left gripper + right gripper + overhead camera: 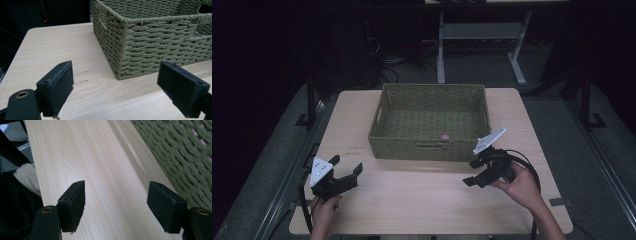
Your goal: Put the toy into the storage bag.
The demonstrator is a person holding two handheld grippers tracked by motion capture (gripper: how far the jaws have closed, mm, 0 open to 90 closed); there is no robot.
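Black grippers (346, 173), grey triangular plates, black cables

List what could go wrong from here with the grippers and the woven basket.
1. The right gripper hangs with open, empty jaws close to the woven basket; a careless swing could knock its front wall and push it across the table.
2. The small pink thing lies low against the basket's front wall, so reaching it may snag a jaw on the rim.
3. The left gripper, also open, trails a cable near the table edge that might catch.
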